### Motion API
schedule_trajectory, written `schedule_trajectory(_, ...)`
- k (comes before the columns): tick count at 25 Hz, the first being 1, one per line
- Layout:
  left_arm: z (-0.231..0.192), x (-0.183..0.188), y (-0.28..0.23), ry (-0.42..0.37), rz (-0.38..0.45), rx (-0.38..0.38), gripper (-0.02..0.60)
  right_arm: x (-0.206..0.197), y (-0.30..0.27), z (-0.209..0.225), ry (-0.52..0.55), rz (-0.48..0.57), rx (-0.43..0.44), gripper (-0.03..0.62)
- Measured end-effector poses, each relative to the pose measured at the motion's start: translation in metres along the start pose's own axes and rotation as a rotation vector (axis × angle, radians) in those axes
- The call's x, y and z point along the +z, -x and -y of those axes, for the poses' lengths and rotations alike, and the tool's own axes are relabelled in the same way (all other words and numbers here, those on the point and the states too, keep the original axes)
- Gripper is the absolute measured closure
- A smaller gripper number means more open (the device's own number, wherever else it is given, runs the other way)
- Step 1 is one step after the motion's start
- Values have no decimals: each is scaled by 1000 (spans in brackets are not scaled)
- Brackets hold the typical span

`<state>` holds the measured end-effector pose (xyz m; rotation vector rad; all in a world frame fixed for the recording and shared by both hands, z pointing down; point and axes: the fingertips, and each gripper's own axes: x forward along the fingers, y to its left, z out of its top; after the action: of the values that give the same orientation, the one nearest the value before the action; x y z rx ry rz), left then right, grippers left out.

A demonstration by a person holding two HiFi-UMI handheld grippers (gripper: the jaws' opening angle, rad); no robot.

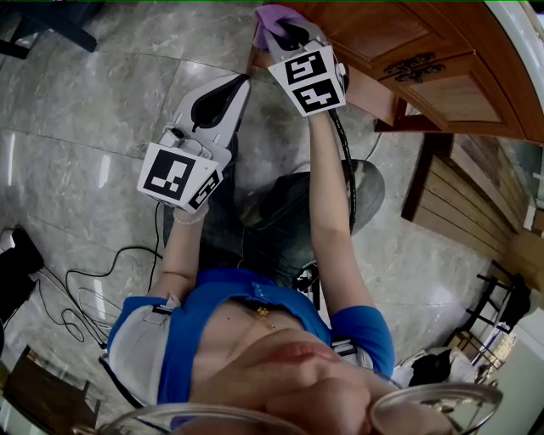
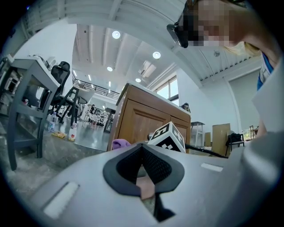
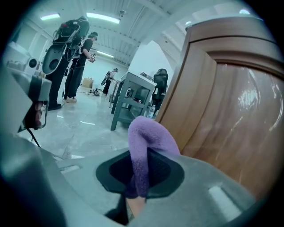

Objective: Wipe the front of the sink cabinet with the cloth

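Observation:
A purple cloth (image 1: pixel 272 17) is pinched in my right gripper (image 1: pixel 287 32), which is shut on it. The cloth (image 3: pixel 148 142) bulges out of the jaws right beside the brown wooden cabinet front (image 3: pixel 230 119), at its left corner. In the head view the cabinet (image 1: pixel 382 42) fills the top right, with a dark metal handle (image 1: pixel 412 66). My left gripper (image 1: pixel 240 83) hangs lower left of the right one, shut on nothing and away from the cabinet. From the left gripper view I see the cabinet (image 2: pixel 142 119), the cloth (image 2: pixel 120 143) and the right gripper's marker cube (image 2: pixel 167 136).
The person kneels on a grey marble floor (image 1: pixel 85 110), with black cables (image 1: pixel 85 289) trailing at the left. A slatted wooden panel (image 1: pixel 459 204) stands to the right. A grey table (image 3: pixel 133 95) and people (image 3: pixel 77 57) are farther back in the room.

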<state>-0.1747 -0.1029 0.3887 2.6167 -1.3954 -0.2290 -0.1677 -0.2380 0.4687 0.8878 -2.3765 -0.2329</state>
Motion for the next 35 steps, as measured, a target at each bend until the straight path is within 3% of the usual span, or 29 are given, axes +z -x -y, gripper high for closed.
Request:
schedule_trajectory(9,3,-5,-6,3,-16,-14,581,-2,6,3,-20,7,6,540)
schedule_trajectory(21,24,-20,-30,34,-42,-97,581,-35,43,39,-85,-35,-72,540)
schedule_trajectory(35,52,-44,-58,89,-84,-213,581,-91,106,86,-127,-170,-257,540)
